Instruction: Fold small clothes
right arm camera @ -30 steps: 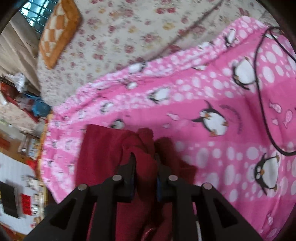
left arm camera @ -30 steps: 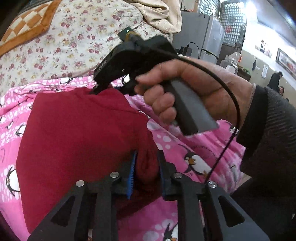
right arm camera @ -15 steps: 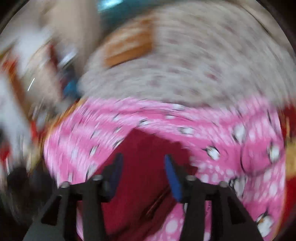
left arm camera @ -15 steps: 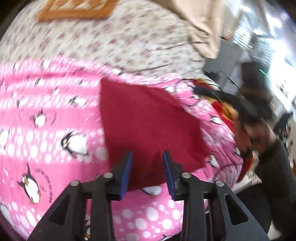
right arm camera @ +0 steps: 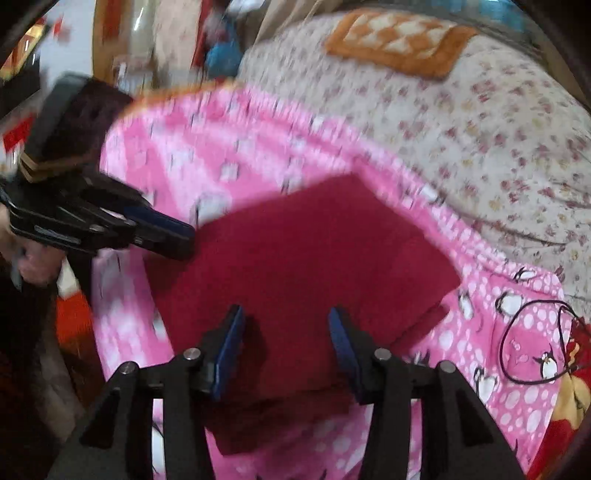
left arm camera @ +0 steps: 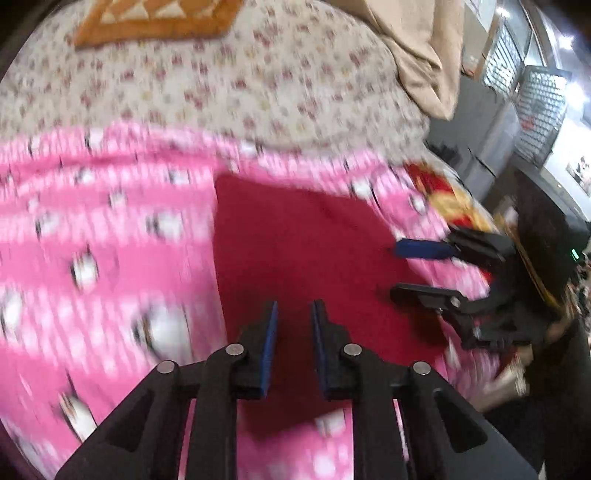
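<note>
Red garment [left arm camera: 295,240]: folded into a flat block with straight edges, it lies on the bed directly beneath both pairs of tongs.
Left gripper [left arm camera: 293,310]: drawn in tight, with only a narrow slit between the blue pads and nothing in it. It hangs over the near part of the cloth without gripping it.
Right gripper [right arm camera: 286,314]: its jaws stand well apart and are closing. Nothing is between them, and the red fabric shows below the gap.
Grippers together: from the left wrist view, the right one comes in from the right edge, its tips over the garment's right border. From the right wrist view, the left one comes in from the left, its tips at the garment's left corner, with a hand [right arm camera: 33,262] behind it.
Pink penguin blanket [left arm camera: 92,240]: spread under the garment, showing on every side of it.
Floral bedspread [left arm camera: 221,92]: beyond the blanket's far edge.
Orange checked cushion [left arm camera: 155,18]: on the bedspread, farthest away.
Black cable [right arm camera: 517,332]: looped on the blanket, right of the garment and apart from it.
Sharpness: both views are motion-blurred.
</note>
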